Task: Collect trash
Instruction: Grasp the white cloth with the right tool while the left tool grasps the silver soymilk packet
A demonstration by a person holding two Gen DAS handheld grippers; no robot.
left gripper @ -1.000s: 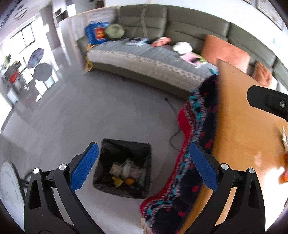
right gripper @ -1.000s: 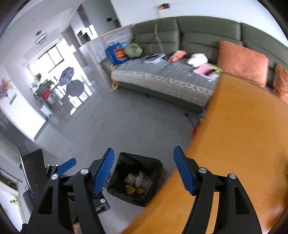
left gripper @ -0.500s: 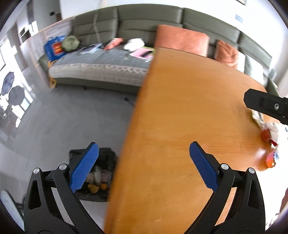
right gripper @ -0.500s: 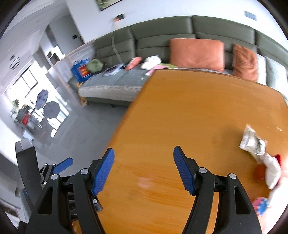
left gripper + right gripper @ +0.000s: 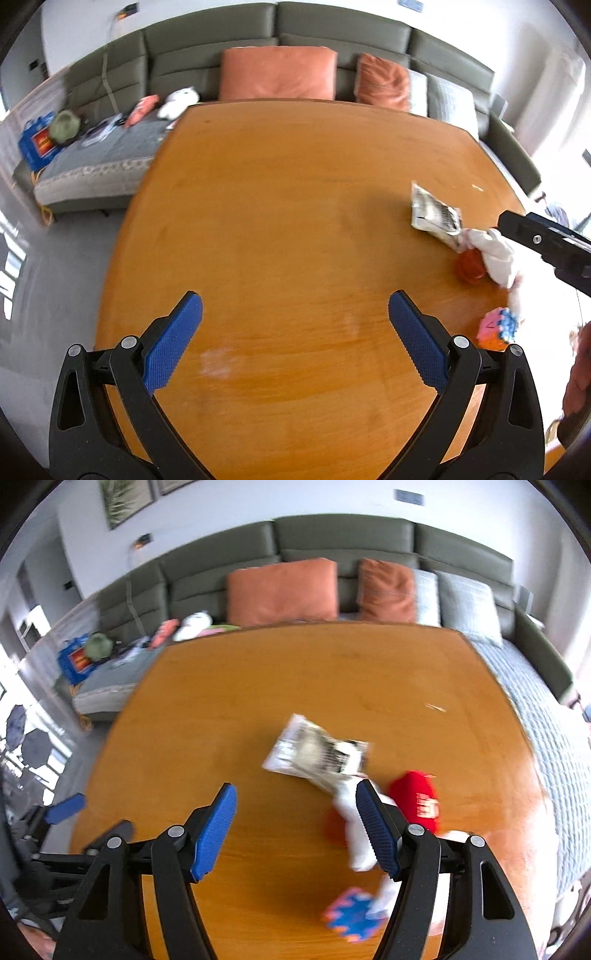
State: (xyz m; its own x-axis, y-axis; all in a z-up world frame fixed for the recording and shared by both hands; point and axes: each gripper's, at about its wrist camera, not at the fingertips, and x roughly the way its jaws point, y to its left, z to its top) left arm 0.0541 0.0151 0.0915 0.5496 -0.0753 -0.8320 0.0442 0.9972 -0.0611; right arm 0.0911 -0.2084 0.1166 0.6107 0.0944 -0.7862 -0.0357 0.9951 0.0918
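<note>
Here, both grippers point downward over a wooden table.
Left gripper [image 5: 294,339]: angled down at the table [image 5: 280,206]; its blue pads [image 5: 173,341] stand wide apart with only bare wood between them, nothing grasped.
Right gripper [image 5: 295,829]: also tilted down toward the tabletop, jaws parted and empty; its right pad [image 5: 376,830] overlaps a white crumpled piece in the picture, though contact cannot be told. In the left wrist view, one black finger of it enters from the right edge, above the trash.
Trash cluster: lies on the table's right part, ahead and to the right of the right gripper.
Printed wrapper [image 5: 317,751]: flat, silver and black, farthest from the camera.
White crumpled piece [image 5: 351,823]: touching the wrapper's near end.
Red packet [image 5: 419,799]: just right of the white piece.
Pink-and-blue wrapper [image 5: 351,914]: nearest the table's front edge, blurred.
Background: a green sofa [image 5: 229,48] with orange cushions [image 5: 277,74] behind the table.
</note>
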